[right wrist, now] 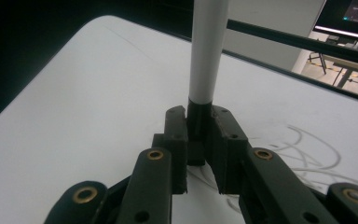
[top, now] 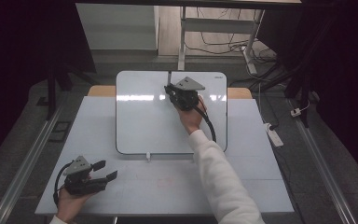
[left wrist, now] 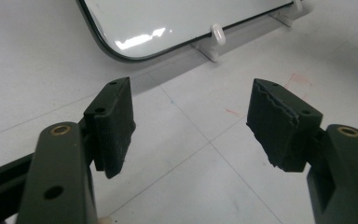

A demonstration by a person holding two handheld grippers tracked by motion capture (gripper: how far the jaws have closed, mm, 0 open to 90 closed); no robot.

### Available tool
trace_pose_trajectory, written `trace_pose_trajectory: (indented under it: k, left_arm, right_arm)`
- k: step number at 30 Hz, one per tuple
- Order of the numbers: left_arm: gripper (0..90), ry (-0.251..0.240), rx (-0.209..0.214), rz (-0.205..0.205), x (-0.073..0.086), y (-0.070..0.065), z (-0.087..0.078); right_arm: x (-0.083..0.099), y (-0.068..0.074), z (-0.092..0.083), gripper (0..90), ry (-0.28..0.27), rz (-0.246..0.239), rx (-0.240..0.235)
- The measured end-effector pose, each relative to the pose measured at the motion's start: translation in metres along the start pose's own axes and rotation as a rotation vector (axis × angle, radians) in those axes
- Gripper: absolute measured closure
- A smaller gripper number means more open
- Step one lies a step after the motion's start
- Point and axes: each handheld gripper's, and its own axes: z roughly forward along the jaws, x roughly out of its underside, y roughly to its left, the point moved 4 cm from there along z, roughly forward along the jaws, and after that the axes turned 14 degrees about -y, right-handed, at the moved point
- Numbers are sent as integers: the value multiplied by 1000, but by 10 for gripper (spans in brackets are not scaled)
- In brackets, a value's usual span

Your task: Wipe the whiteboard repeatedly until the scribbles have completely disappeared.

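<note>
While the right tool clenched a white marker with a black end over the glossy whiteboard, it stood upright. The left tool rested released on the pale grey surface.

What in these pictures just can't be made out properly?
- Marker tip: the right gripper view's top edge cuts it off; too small in the high view.
- Small print at the whiteboard corner: too small in the high view.
- Whiteboard's far side: the left gripper view's top edge cuts it off.

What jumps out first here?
The right gripper is shut on a marker over the whiteboard at the table's middle, with faint scribbles beside it. The left gripper rests open at the table's near left corner, nothing between its jaws.
</note>
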Motion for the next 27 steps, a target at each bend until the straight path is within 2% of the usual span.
trace_pose_trajectory:
  k: [1,3,4,5,6,8,9,10,11,12,13,14,15,16,17,20,21,22,23,25,26,27]
  left_arm:
    - [323,0,1,3,0,0,-1]
    - [323,-9,-3,-2,0,-1,-3]
    - [323,-12,-1,-4,-1,-1,-3]
    - [323,-10,0,-5,-1,0,-2]
    - [324,-10,1,-4,-1,0,-1]
    - [324,-3,1,-1,-1,0,0]
    - [324,-1,2,0,-1,0,1]
    - [324,1,4,-1,0,0,1]
    - [324,1,3,-1,0,0,1]
    - [324,0,1,0,0,0,0]
    - [324,-2,1,0,0,-1,-1]
    - [324,-5,1,-1,0,-1,-1]
    - [324,-7,0,-1,-1,-1,-1]
    - [324,-7,2,-2,-1,0,-1]
    - [324,-6,1,-3,-1,0,0]
    - [323,1,6,-3,0,1,1]
    - [323,1,7,0,0,0,1]
    - [323,1,6,1,0,-1,0]
    - [322,-1,6,3,0,-1,-1]
    - [322,-7,2,-1,-1,-1,-2]
    - [322,-8,3,-2,-1,-1,-2]
    - [322,-5,4,-1,-1,-1,-1]
  right_arm:
    - [-2,-12,-3,775,-18,28,51]
    - [-7,-40,-11,775,-53,120,164]
    - [-9,-50,-14,775,-64,133,202]
    - [-10,-53,-15,775,-75,138,213]
    - [-9,-51,-14,775,-79,148,208]
    - [-5,-31,-5,775,-52,125,114]
    - [-4,-19,0,775,-36,93,52]
    - [-4,-11,3,775,-21,41,24]
    - [-5,-11,4,775,-14,7,26]
    - [-11,-32,-1,775,-36,59,125]
    - [-11,-32,-1,775,-36,59,125]
    - [-13,-45,-4,775,-58,100,173]
    - [-15,-54,-7,775,-71,123,191]
    - [-15,-55,-6,775,-69,132,183]
    - [-14,-49,-5,775,-59,115,162]
    - [-6,-14,2,775,10,29,-14]
    - [-4,-8,3,775,21,1,-37]
    - [-5,-9,2,775,23,-25,-21]
    - [-8,-17,1,775,13,-21,31]
    - [-13,-42,-6,775,-27,53,166]
    - [-14,-50,-10,775,-41,71,199]
    - [-13,-51,-11,775,-49,84,198]
